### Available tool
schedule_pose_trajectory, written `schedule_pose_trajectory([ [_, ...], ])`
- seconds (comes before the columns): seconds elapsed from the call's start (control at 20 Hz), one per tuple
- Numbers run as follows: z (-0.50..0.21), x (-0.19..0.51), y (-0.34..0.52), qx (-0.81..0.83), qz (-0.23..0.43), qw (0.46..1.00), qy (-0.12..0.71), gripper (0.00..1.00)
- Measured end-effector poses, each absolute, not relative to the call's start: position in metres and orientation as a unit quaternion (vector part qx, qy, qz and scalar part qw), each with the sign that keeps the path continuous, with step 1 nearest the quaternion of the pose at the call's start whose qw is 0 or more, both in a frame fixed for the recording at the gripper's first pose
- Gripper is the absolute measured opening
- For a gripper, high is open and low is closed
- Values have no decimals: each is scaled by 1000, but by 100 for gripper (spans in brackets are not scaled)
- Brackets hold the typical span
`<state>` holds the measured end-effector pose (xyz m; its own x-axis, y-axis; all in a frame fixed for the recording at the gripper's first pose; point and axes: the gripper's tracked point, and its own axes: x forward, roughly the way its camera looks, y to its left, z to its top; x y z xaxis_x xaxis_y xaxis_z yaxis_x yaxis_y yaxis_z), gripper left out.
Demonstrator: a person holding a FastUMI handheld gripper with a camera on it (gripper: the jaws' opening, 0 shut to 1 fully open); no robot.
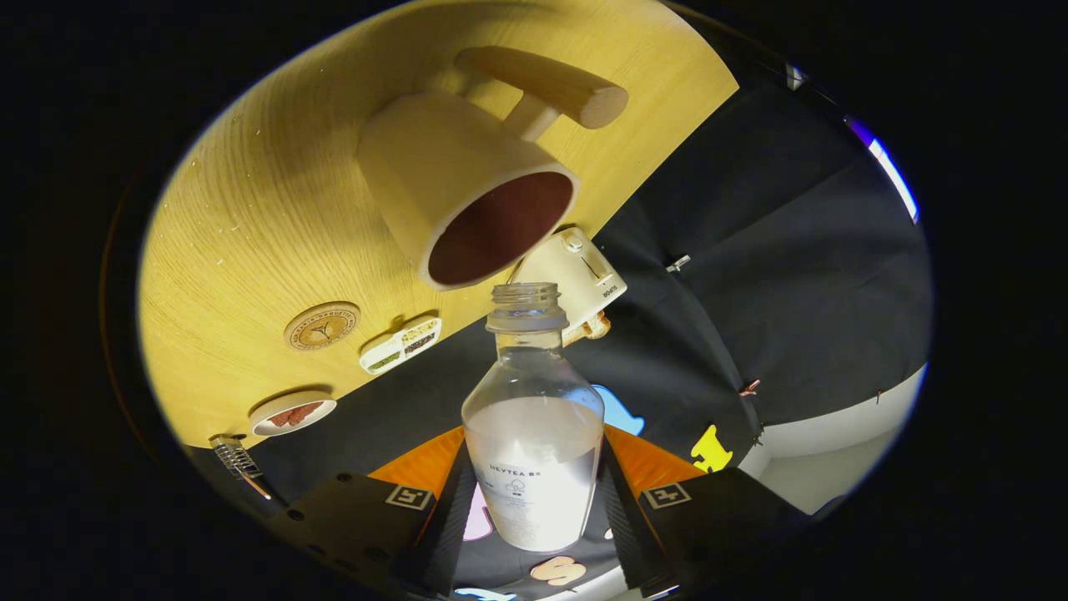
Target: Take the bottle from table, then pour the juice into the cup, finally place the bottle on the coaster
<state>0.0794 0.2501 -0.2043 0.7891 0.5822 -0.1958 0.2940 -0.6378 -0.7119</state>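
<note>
My gripper [534, 492] is shut on a clear bottle [534, 434] holding white juice, both fingers pressing its lower body. The bottle has no cap, and its open neck [526, 305] points toward the cream cup [467, 192], just short of the cup's rim. The cup has a dark inside and a wooden handle [546, 83], and it stands on the yellow wooden table [250, 234]. The whole view is rolled, so the table looks steeply tilted. A round wooden coaster [321, 325] lies on the table beyond the left finger.
A cream appliance [576, 271] sits just behind the bottle's neck at the table edge. A small white rectangular box [400, 344] lies beside the coaster. A round dish [292, 413] with a red-brown item and a metal utensil [238, 459] are further along the same table edge.
</note>
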Motion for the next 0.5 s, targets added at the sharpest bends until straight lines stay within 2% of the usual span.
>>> schedule_pose_trajectory([
  [0.3, -204, 80, 250, -874, 208, 365, -244, 76],
  [0.5, -207, 80, 243, -862, 213, 402, -223, 76],
])
